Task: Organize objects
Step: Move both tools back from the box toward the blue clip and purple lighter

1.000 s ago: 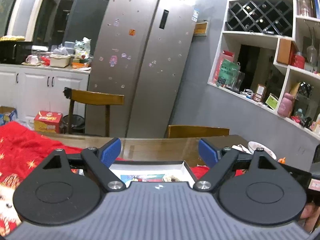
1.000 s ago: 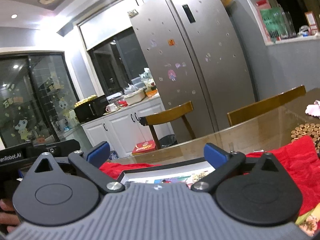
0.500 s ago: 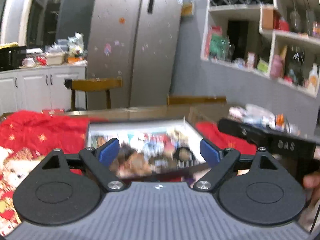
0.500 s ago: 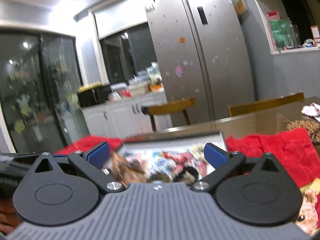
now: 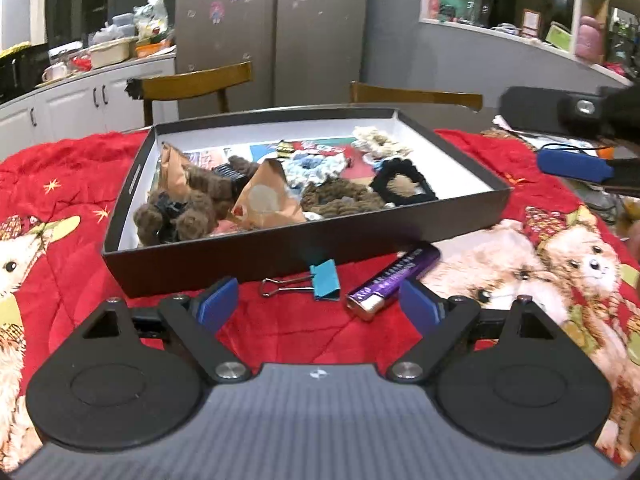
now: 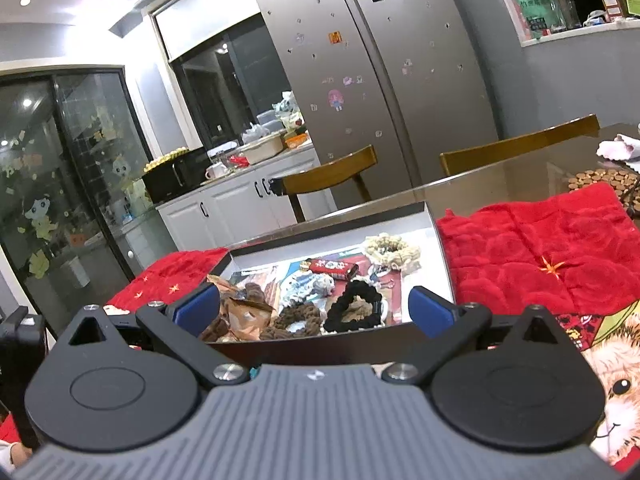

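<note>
A black shallow box (image 5: 248,256) with a white inside sits on a red cartoon blanket (image 5: 72,184). It holds brown scrunchies (image 5: 176,216), a black scrunchie (image 5: 402,184), a cream one (image 5: 378,140), brown paper packets (image 5: 266,200) and printed sheets. In front of the box lie a teal binder clip (image 5: 320,280) and a purple lighter (image 5: 394,280). My left gripper (image 5: 320,308) hangs open just above and before these two, holding nothing. My right gripper (image 6: 314,312) is open over the box's (image 6: 320,350) near wall, empty.
Two wooden chairs (image 5: 200,80) stand behind the glass-topped table (image 6: 500,184). A grey fridge (image 6: 380,80) and white cabinets (image 6: 224,212) are further back. Shelves with clutter (image 5: 560,20) line the right wall. A cork mat (image 6: 600,180) lies at the far right.
Both grippers have tipped downward from the room toward the table. The box contents, the clip and the lighter have come into view. Both stayed open.
</note>
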The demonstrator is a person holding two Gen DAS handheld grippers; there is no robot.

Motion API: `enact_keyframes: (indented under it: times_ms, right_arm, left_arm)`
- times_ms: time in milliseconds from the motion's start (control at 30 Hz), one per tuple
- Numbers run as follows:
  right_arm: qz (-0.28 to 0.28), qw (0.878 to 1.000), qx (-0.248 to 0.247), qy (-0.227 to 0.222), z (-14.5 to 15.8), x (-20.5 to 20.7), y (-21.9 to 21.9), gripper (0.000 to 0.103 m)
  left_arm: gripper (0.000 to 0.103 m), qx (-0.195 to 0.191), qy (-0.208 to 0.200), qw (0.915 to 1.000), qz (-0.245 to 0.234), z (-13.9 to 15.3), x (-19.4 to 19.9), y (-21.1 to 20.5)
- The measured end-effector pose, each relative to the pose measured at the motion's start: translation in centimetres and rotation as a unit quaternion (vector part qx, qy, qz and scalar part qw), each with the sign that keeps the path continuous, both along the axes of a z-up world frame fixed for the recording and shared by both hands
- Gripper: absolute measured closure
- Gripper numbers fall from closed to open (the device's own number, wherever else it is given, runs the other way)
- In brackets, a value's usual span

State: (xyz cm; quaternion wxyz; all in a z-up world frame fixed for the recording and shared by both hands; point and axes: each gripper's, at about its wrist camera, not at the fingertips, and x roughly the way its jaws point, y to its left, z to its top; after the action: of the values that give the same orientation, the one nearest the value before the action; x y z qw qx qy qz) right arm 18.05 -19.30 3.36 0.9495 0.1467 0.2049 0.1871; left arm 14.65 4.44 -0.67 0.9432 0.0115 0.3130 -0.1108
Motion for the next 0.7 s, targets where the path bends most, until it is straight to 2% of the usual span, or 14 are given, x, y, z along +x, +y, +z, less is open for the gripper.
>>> enact_keyframes:
  times_ms: [100,267,333,567,700]
  right_arm:
    - [0.001,1.000,-0.003,0.015,-0.6,0.5,0.2,0.000]
    - [0.004,0.999,0.003,0.039,-1.4,1.1,0.2,0.000]
    - [0.004,0.999,-0.003,0.039,-1.6,1.1,0.3,0.000]
    - [0.006,0.999,-0.012,0.036,-1.7,1.0,0.7,0.000]
    - [0.008,0.999,-0.013,0.039,-1.7,1.0,0.8,0.000]
  left_arm:
    - [0.013,-0.004,0.006,0.9998,0.017,-0.3,1.1,-0.1]
    - [0.013,-0.044,0.022,0.9976,0.049,-0.9,2.5,0.5]
    - [0.013,-0.046,0.019,0.9972,0.056,-1.0,2.6,0.4]
    - [0.013,-0.044,0.010,0.9978,0.048,-1.4,2.4,0.4]
    - [0.018,-0.047,0.008,0.9979,0.044,-1.4,2.2,0.9]
